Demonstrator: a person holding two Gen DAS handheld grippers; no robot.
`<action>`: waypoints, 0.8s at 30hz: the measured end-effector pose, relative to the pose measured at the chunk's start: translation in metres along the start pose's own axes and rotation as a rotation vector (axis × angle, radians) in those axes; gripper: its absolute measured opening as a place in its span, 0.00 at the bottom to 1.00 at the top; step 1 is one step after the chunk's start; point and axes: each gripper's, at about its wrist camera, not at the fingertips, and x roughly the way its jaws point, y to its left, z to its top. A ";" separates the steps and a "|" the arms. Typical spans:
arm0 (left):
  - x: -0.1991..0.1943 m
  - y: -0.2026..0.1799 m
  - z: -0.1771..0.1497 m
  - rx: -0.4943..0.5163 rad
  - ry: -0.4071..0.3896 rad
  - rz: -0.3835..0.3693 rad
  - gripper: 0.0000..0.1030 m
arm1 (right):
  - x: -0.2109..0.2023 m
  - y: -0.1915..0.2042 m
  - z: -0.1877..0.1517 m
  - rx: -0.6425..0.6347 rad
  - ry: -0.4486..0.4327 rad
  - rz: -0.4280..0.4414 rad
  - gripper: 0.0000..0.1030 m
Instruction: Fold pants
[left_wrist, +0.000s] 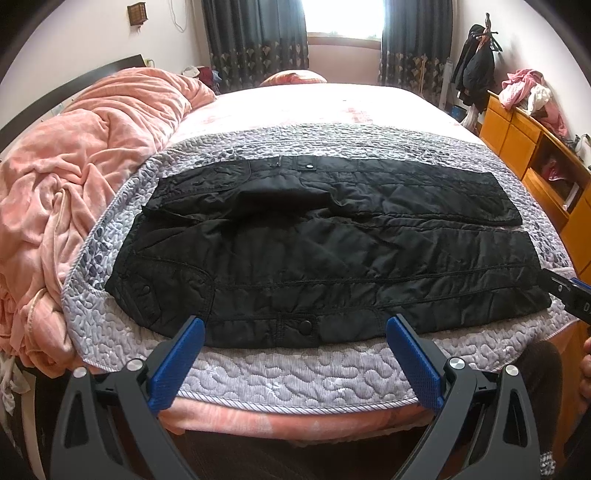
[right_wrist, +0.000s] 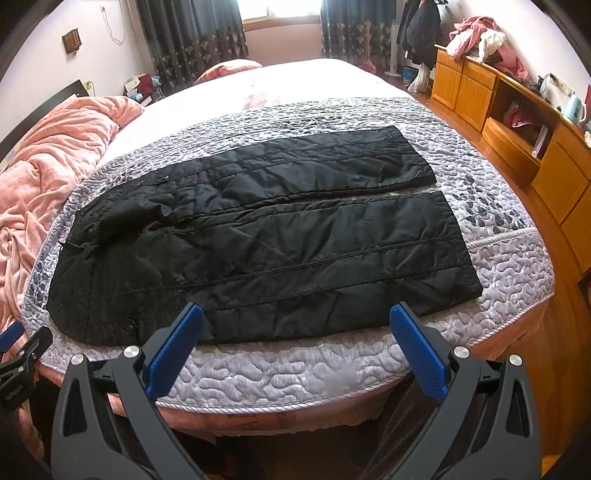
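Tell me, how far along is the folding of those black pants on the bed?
Barely begun. Done: the black quilted pants lie spread flat on the grey quilted bedspread, waist toward the pink blanket, both legs side by side, unfolded. In hand: nothing; the left gripper and right gripper hang open at the near edge, not touching the fabric. Left: every fold.

No readable text, seemingly.

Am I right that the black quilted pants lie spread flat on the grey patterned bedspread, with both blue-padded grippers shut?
Not quite. The black quilted pants do lie flat on the grey patterned bedspread, but both wrist views show the left gripper and right gripper wide open, empty.
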 end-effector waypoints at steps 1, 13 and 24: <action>0.000 0.000 0.000 0.001 -0.001 0.001 0.96 | 0.000 0.000 0.000 -0.001 0.002 0.000 0.97; 0.002 0.001 0.000 -0.009 0.006 0.004 0.96 | 0.000 0.001 0.000 0.000 -0.003 0.002 0.97; 0.002 0.002 0.000 -0.009 0.007 0.003 0.96 | 0.000 0.003 0.000 -0.007 -0.008 0.003 0.97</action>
